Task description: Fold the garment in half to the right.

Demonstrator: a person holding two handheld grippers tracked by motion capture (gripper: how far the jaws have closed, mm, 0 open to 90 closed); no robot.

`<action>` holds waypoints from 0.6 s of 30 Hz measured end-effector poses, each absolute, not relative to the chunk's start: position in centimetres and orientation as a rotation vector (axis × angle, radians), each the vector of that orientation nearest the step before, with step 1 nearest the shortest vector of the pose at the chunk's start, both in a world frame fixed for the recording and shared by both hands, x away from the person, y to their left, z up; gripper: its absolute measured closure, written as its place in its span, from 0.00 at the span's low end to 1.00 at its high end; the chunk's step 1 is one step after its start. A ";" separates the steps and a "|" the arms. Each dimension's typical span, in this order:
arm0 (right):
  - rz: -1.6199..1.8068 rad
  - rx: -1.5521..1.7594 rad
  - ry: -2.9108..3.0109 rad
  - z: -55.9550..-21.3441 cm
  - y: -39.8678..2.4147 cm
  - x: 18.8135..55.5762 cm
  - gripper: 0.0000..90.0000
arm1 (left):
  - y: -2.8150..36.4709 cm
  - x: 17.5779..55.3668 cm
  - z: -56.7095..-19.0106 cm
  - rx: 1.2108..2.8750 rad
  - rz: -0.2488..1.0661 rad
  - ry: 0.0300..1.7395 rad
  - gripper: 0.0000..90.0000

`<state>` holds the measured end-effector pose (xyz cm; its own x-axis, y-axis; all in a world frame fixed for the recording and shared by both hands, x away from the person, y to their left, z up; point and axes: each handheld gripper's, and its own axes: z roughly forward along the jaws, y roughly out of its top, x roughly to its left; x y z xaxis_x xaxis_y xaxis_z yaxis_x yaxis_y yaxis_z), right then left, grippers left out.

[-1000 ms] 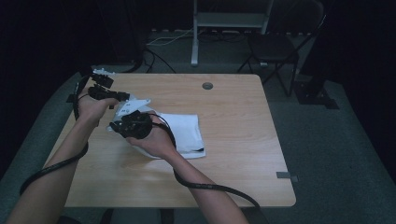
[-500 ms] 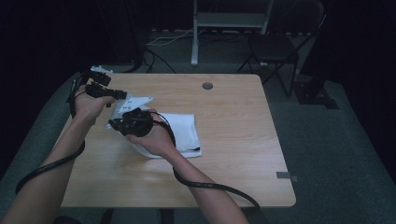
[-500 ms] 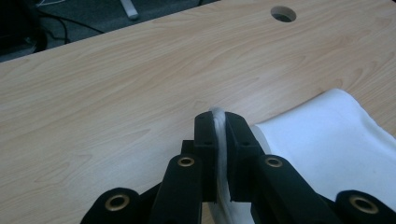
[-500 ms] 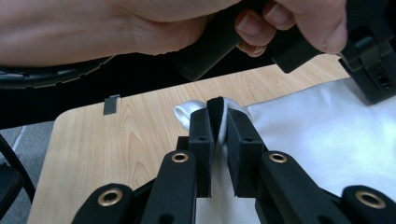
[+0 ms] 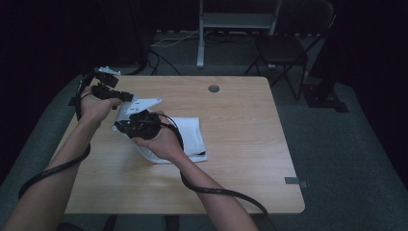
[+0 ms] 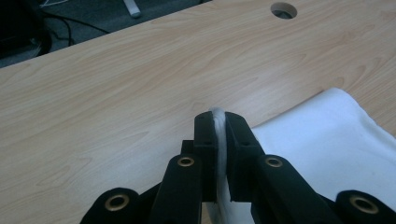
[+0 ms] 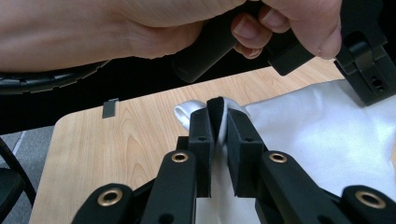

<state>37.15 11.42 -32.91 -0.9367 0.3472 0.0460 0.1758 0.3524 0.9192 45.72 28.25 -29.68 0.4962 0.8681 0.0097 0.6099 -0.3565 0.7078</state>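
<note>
A white cloth lies folded on the left half of the wooden table, and its left end is lifted off the surface. My left gripper is shut on the raised far edge of the cloth; in the left gripper view a thin white edge is pinched between its jaws. My right gripper, just in front of it, is shut on a rolled fold of the same cloth, clamped at the jaw tips. The right gripper view also has the other hand close above.
A round cable hole sits in the table's far middle. A small grey tag is at the right front edge. Behind the table stand a folding chair and a metal stand. Black cables trail from both grippers.
</note>
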 end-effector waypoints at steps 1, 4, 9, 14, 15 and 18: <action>1.631 0.480 2.451 -32.9 11.3 37.1 0.90 | 28.1 45.8 -29.7 2.087 0.515 1.211 0.94; 1.620 0.484 2.450 -32.8 11.0 37.1 0.90 | 27.8 45.9 -29.7 2.100 0.518 1.211 0.94; 1.619 0.499 2.445 -32.6 10.4 37.1 0.90 | 27.3 45.9 -29.6 2.096 0.522 1.215 0.94; 1.614 0.496 2.434 -32.5 9.8 37.1 0.90 | 26.7 46.0 -29.5 2.093 0.527 1.218 0.94; 1.614 0.496 2.434 -32.5 9.8 37.1 0.90 | 26.7 46.0 -29.5 2.093 0.527 1.218 0.94; 1.615 0.511 2.435 -32.6 9.2 37.1 0.90 | 26.3 46.0 -29.6 2.100 0.521 1.210 0.94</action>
<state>37.14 9.20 -32.57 -0.9257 0.3759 0.0429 0.1858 0.3528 0.9171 46.04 26.27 -29.58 0.4946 0.8689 0.0184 0.6102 -0.3622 0.7046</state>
